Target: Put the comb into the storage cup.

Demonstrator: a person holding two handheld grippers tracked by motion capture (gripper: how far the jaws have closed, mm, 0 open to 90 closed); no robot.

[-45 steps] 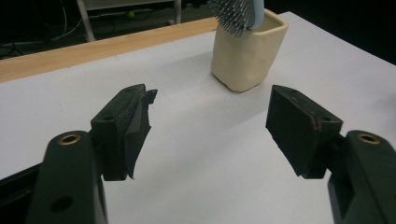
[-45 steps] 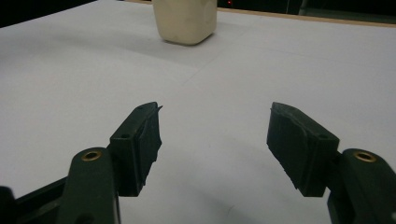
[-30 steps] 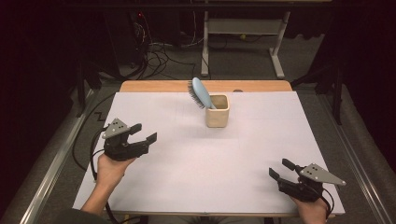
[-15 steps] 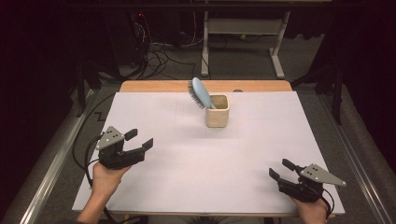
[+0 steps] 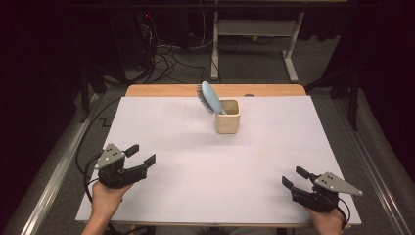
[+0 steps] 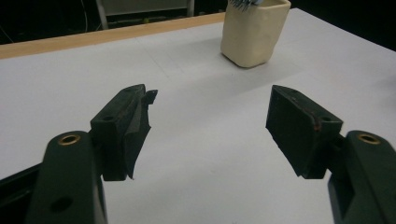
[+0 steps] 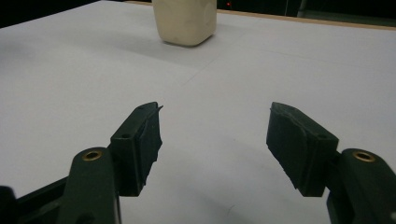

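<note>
A cream square cup (image 5: 228, 116) stands near the far middle of the white table (image 5: 205, 161). A light blue hairbrush (image 5: 209, 97) leans out of it to the left, bristles facing left. My left gripper (image 5: 141, 155) hovers low over the table's near left, open with nothing between its jaws, and points toward the cup (image 6: 254, 30). My right gripper (image 5: 294, 177) rests at the near right corner, open and empty, with the cup (image 7: 185, 21) far ahead of it.
A wooden strip (image 5: 215, 90) runs along the table's far edge. Behind it stand a metal table frame (image 5: 254, 34) and cables on the floor (image 5: 166, 58). Dark floor lies to both sides.
My left gripper has drawn back toward the near left edge and sunk a little. The right gripper, the cup and the brush have stayed where they were.
</note>
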